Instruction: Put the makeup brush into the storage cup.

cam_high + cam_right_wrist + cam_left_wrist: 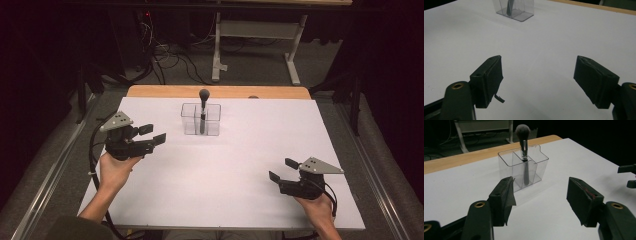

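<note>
A clear plastic organiser (201, 119) (524, 166) (515, 8) with compartments stands on the white table top toward the back. A makeup brush (203, 107) (523, 147) stands upright in it, bristles up. My left gripper (153, 135) (540, 192) is held at the left of the table, pointing toward the organiser, its jaws open and empty. Near the front right, my right gripper (281, 170) (539, 77) is also open with nothing between its jaws, well short of the organiser.
The white sheet (240, 165) covers the table, with a wooden edge (220, 91) at the back. Beyond it are the floor, cables and a table frame (255, 35). Metal rails run along both sides.
</note>
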